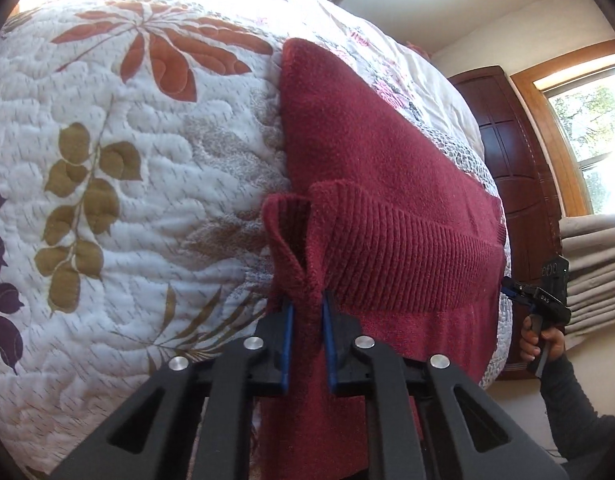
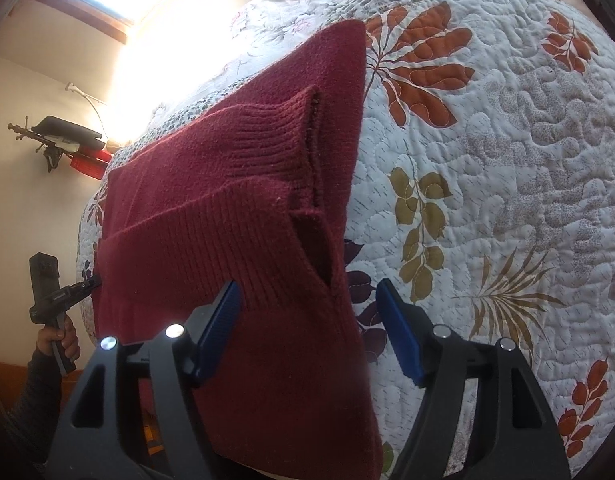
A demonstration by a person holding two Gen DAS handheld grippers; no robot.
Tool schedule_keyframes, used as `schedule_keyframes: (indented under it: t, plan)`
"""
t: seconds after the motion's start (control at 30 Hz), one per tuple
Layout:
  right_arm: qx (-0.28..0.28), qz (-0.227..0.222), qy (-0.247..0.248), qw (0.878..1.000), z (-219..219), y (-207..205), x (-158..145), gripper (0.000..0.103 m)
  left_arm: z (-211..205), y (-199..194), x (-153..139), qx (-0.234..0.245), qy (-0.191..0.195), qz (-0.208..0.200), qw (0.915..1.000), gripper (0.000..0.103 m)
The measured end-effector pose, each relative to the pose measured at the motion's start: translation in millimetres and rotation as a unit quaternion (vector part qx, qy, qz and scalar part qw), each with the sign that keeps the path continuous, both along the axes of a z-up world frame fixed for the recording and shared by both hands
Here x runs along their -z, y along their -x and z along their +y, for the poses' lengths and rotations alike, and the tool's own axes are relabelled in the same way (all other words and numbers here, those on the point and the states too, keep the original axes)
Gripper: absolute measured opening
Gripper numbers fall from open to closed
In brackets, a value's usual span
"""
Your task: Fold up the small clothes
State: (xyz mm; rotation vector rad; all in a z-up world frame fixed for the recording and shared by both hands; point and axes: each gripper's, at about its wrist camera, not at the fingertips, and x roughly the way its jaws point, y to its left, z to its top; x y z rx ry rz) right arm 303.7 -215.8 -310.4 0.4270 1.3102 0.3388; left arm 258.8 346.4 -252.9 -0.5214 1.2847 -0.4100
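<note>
A bed covered by a white quilt (image 1: pixel 119 184) with orange, olive and purple leaf prints fills both views; a window (image 1: pixel 587 136) and a dark wooden door (image 1: pixel 507 148) stand beyond it. A maroon knitted sweater (image 1: pixel 371 160) lies flat on the quilt, its lower part draped over the bed's near edge. The left gripper (image 1: pixel 308 320), pointing along the sweater's edge, is clamped on a raised ribbed fold of the sweater. The right gripper (image 2: pixel 309 320) hovers above the sweater's opposite edge with its blue pads spread wide, holding nothing. The sweater's hanging hem is cut off by the frame. Each hand (image 1: pixel 541 340) grips a handle; only sleeves show otherwise.
</note>
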Motion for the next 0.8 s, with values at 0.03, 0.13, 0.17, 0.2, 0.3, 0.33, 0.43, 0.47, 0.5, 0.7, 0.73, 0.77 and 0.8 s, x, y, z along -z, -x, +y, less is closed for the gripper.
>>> schedule_keyframes:
  t: [0.03, 0.13, 0.17, 0.2, 0.3, 0.33, 0.43, 0.47, 0.5, 0.7, 0.73, 0.77, 0.8]
  plan:
    - [-0.003, -0.003, 0.003, 1.0, 3.9, -1.2, 0.0, 0.069, 1.4, 0.5, -0.9, -0.001, 0.001, -0.001, 1.0, 0.011]
    - [-0.01, 0.001, 0.002, 1.0, 7.3, -3.5, 0.0, 0.034, 6.1, 2.4, 0.3, -0.01, 0.001, -0.004, 0.9999, 0.01]
    - [-0.009, 0.0, 0.002, 1.0, 6.2, -3.6, -1.1, 0.028, 3.5, 3.3, 0.2, -0.013, 0.001, -0.006, 0.9999, 0.01]
    - [-0.01, -0.002, 0.004, 1.0, 6.4, -3.0, -2.8, 0.024, 3.7, 3.4, -0.4, -0.015, 0.001, -0.008, 0.9999, 0.009]
    - [-0.015, -0.006, 0.009, 1.0, 0.2, -0.7, -8.3, 0.013, -2.4, 8.9, -7.7, -0.023, -0.008, -0.02, 0.9995, 0.008]
    - [-0.016, -0.007, 0.013, 1.0, -1.7, 0.5, -10.2, 0.012, -2.6, 11.4, -12.0, -0.025, -0.012, -0.026, 0.9993, 0.008]
    - [-0.017, -0.02, 0.023, 0.999, -1.5, 5.6, -19.4, 0.009, -1.8, 19.5, -27.3, -0.03, -0.025, -0.051, 0.998, 0.007]
    - [-0.015, -0.025, 0.029, 0.999, -1.6, 7.5, -23.2, 0.008, -2.2, 22.5, -32.7, -0.032, -0.03, -0.058, 0.9974, 0.007]
    - [-0.011, -0.031, 0.029, 0.999, -3.0, 9.9, -27.9, 0.008, -2.3, 26.0, -38.8, -0.035, -0.032, -0.066, 0.9967, 0.007]
    - [0.011, -0.067, 0.024, 0.997, -10.2, 29.9, -70.0, 0.008, 1.7, 44.0, -86.3, -0.044, -0.034, -0.125, 0.9907, 0.007]
    - [0.012, -0.076, 0.022, 0.997, -11.0, 31.8, -79.2, 0.008, 2.7, 45.5, -95.6, -0.045, -0.031, -0.135, 0.9893, 0.007]
    - [0.011, -0.085, 0.022, 0.996, -10.6, 32.1, -88.6, 0.008, 3.4, 44.8, -105.5, -0.045, -0.029, -0.145, 0.988, 0.007]
    - [0.009, -0.094, 0.024, 0.995, -9.5, 30.7, -98.2, 0.008, 4.2, 44.2, -114.6, -0.045, -0.027, -0.156, 0.9864, 0.007]
